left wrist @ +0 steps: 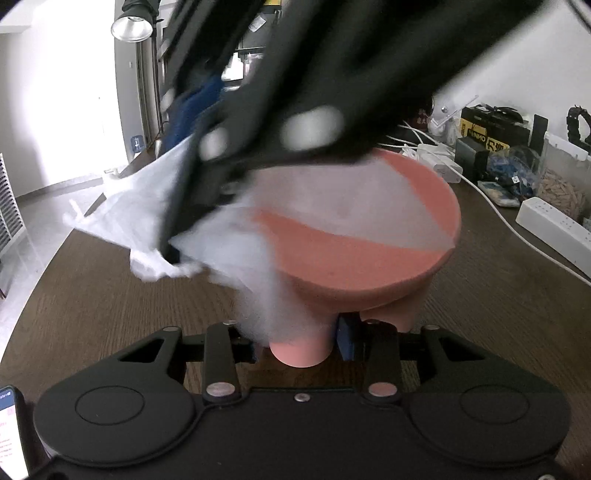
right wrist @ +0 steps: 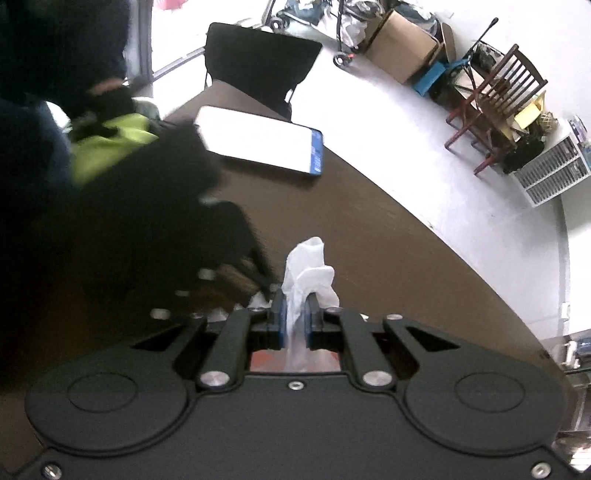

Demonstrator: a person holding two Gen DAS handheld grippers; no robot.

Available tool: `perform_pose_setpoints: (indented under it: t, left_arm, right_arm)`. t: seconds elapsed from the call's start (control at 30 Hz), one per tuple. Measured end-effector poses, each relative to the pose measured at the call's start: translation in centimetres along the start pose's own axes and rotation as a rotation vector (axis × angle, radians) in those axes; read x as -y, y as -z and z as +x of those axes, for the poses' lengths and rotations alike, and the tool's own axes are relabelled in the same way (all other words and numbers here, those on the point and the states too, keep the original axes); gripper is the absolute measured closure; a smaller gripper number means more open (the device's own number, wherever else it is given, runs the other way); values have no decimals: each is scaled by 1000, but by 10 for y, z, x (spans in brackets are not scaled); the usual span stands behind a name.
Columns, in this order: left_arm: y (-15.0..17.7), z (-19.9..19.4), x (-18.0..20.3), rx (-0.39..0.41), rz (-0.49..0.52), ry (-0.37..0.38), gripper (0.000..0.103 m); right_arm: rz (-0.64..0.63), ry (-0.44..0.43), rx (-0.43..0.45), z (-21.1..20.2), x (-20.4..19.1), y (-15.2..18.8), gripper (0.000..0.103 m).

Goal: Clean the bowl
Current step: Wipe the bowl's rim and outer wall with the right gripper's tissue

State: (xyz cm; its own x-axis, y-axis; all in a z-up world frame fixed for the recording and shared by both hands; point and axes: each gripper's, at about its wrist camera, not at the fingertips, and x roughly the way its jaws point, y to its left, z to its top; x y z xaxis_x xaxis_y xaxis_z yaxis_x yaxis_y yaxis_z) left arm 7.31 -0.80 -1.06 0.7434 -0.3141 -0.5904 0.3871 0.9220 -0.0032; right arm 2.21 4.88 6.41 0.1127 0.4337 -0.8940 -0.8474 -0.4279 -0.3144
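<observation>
A pink bowl on stubby legs stands on the brown wooden table. My left gripper is shut on the bowl's nearest leg. Blurred and black, my right gripper comes down from above over the bowl's left rim. It is shut on a white tissue that lies across the inside of the bowl and spills over the left rim. In the right wrist view the tissue sticks up between the pads of the right gripper. A sliver of the pink bowl shows beneath them.
A phone with a lit screen lies near the table's edge. A white power strip, cables and boxes crowd the table's right side. A black chair stands beyond the table, and a lamp at the back left.
</observation>
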Motion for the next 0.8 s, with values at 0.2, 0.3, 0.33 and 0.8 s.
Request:
perform_pose_setpoints:
  t: [0.2,0.3,0.33,0.8]
  left_arm:
    - [1,0,-1,0,-2,1,65]
    - [2,-2,-1,0,-3,2,65]
    - [3,-2,-2,1,-3,2,65]
    - [-2,3,2,-1,-2,3,65]
  right_arm:
    - [93,68,-68,12,45,21,94]
    - [145,82,-118,16,59,42,94]
    - [177,84,-143,17,62,55,94]
    - [237,-23,-271,0,-12,120,94]
